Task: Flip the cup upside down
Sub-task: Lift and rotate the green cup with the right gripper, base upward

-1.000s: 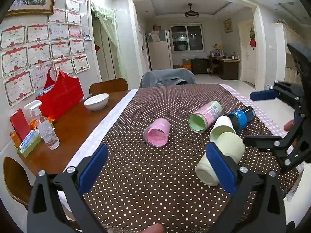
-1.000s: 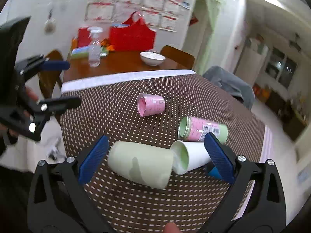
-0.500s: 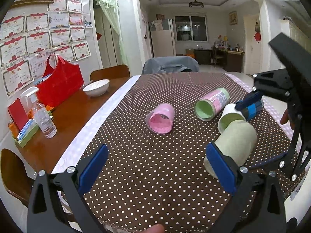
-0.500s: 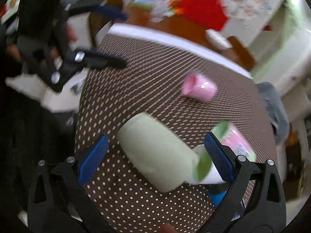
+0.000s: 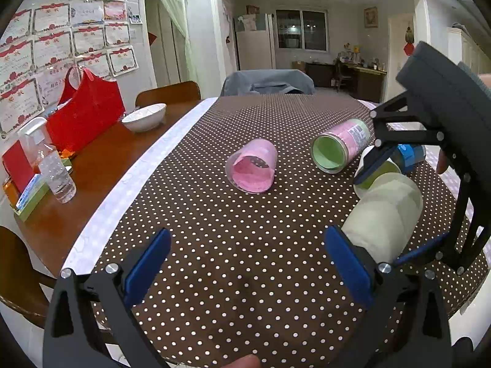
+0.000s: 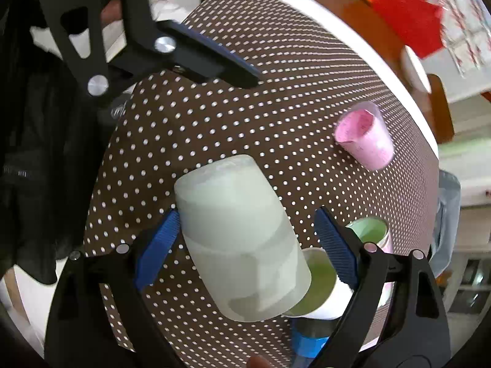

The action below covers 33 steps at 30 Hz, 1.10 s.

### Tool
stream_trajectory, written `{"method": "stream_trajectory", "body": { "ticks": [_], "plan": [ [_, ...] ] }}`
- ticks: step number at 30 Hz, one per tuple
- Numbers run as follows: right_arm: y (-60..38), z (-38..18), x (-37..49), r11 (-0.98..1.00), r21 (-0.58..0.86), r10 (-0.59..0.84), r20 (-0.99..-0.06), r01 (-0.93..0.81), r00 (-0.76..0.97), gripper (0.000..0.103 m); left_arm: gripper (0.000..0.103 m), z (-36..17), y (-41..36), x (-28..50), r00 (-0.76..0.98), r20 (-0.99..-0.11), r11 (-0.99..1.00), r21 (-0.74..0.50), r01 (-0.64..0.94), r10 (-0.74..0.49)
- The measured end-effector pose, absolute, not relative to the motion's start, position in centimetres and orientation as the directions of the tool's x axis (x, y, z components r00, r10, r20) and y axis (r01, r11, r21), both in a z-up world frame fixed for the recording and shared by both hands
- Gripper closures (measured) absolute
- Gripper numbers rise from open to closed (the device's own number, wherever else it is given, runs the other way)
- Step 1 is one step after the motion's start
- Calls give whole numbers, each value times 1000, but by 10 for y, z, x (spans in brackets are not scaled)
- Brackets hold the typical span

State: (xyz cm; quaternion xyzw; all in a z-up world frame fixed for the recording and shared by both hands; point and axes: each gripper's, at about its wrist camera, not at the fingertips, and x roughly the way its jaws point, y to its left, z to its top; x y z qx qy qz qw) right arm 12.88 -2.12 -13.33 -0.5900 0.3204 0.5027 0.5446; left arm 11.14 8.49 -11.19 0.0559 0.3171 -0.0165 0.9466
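A pale green frosted cup (image 6: 242, 239) lies on its side on the brown dotted tablecloth (image 6: 214, 128). My right gripper (image 6: 245, 245) straddles it from above, jaws open wide, left pad touching the cup wall, right pad apart from it. The cup also shows in the left wrist view (image 5: 383, 211), with the right gripper (image 5: 399, 205) around it. My left gripper (image 5: 245, 263) is open and empty over the near cloth, left of the cup.
A pink cup (image 5: 253, 165), a green-lined pink can (image 5: 340, 144), a white cup (image 6: 319, 288) and a blue-capped bottle (image 5: 409, 153) lie on the cloth. A white bowl (image 5: 144, 116), red bag (image 5: 86, 110) and spray bottle (image 5: 52, 165) stand on the bare wood at left.
My right gripper has swung over the pale green cup and tilted steeply downward, its jaws narrowing toward the cup. The left gripper has hardly moved.
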Motion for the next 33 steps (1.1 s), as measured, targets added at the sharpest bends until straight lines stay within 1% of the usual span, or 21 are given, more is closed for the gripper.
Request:
{"method": "stream_trajectory", "body": {
  "ticks": [4, 5, 7, 12, 16, 21, 26, 30, 33],
  "plan": [
    [-13, -147, 127, -266, -293, 98, -956, -918, 277, 17, 4, -119, 86, 116, 787, -617, 993, 86, 78, -8],
    [-11, -151, 128, -277, -285, 83, -958, -918, 273, 18, 4, -121, 87, 117, 784, -621, 993, 85, 78, -9],
    [-8, -156, 129, -285, -272, 62, -962, -919, 266, 26, 4, -124, 89, 117, 780, -626, 994, 81, 78, -10],
    [-1, -164, 137, -260, -266, 16, -962, -928, 271, 27, 4, -130, 93, 118, 771, -637, 995, 73, 66, -4],
    [0, -162, 145, -182, -254, 11, -967, -950, 256, 27, 4, -132, 93, 114, 768, -640, 995, 73, 75, -10],
    [-11, -139, 156, 1, -248, 112, -963, -969, 246, 28, 4, -130, 94, 105, 774, -633, 994, 64, 84, -24],
    [-32, -119, 163, 244, -197, 241, -936, -950, 256, 28, 4, -122, 92, 95, 794, -606, 993, 52, 103, -50],
    [-57, -109, 157, 419, -139, 332, -896, -897, 294, 28, 4, -110, 87, 81, 820, -568, 990, 68, 123, -63],
    [-77, -101, 154, 541, -58, 405, -857, -839, 320, 28, 4, -101, 84, 74, 836, -543, 988, 73, 133, -73]
  ]
}}
